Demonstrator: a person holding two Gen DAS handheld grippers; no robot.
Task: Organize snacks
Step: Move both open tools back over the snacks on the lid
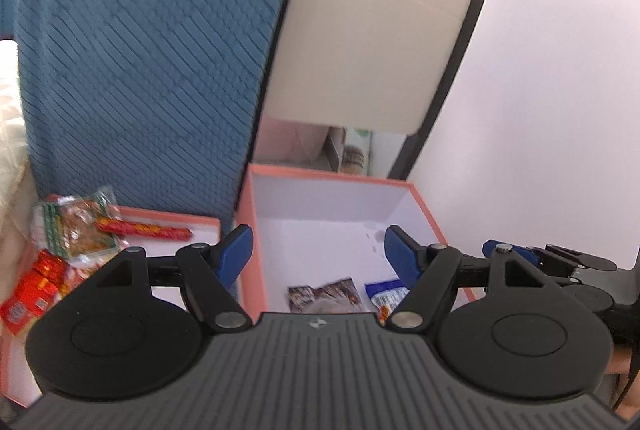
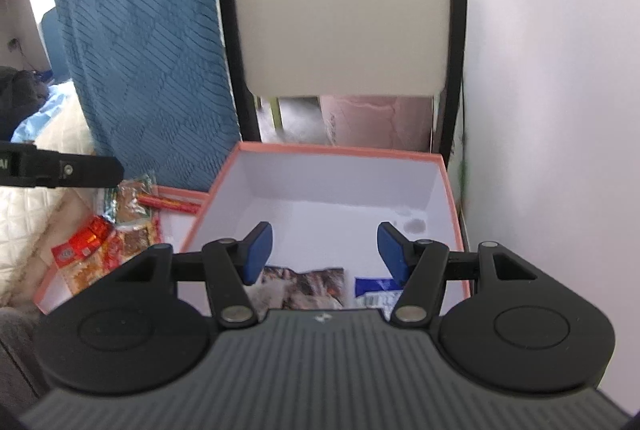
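The pink-edged box (image 2: 340, 190) looks like matt, smooth cardboard. The snack packets (image 2: 304, 286) inside are glossy foil. At ten o'clock, the blue cushion (image 1: 140, 70) is ribbed soft cloth. The gripper fingers (image 1: 236, 254) are matt plastic.

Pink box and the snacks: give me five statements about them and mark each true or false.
1. The pink box holds a brown packet and a blue packet. True.
2. The left gripper is clamped on a snack. False: its jaws stand apart with nothing between them.
3. The right gripper is open and empty. True.
4. The red stick snack lies inside the pink box. False: it lies on the shallow tray to the box's left.
5. The remaining snacks, including a red packet, are piled on that tray's left side. True.
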